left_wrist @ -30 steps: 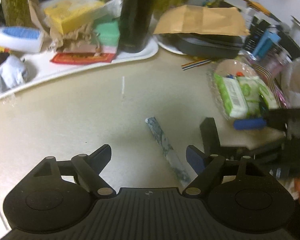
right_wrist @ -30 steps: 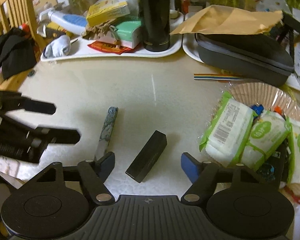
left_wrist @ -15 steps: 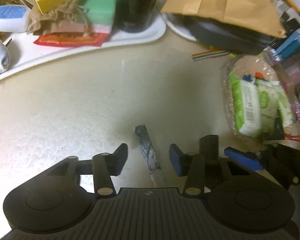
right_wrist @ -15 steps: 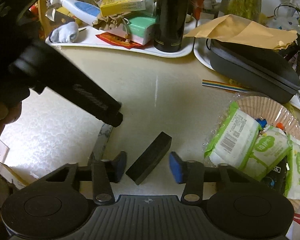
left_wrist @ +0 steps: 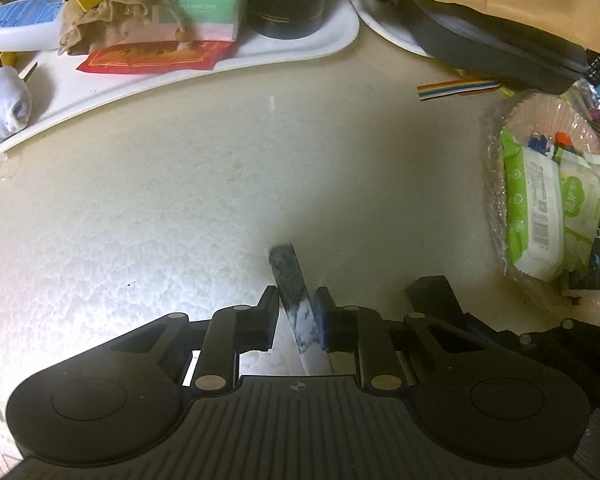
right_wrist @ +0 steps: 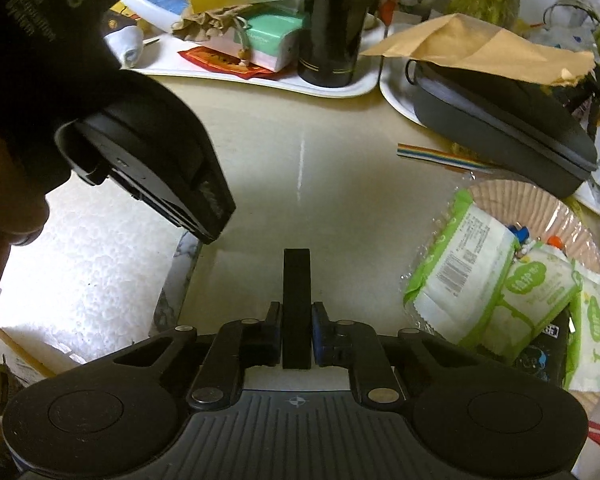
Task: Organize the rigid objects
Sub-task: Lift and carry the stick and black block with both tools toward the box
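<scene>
Left gripper [left_wrist: 296, 316] around marbled bar [left_wrist: 290, 292] — right gripper [right_wrist: 296, 334] around black block [right_wrist: 297, 304]

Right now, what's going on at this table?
A person is working two handheld tongs at once on a cluttered table. The left tongs are closing on a marbled blue-white bar; the right tongs are closing on a black rectangular block. Both pieces still seem to lie on the tabletop, side by side, not yet lifted.
</scene>
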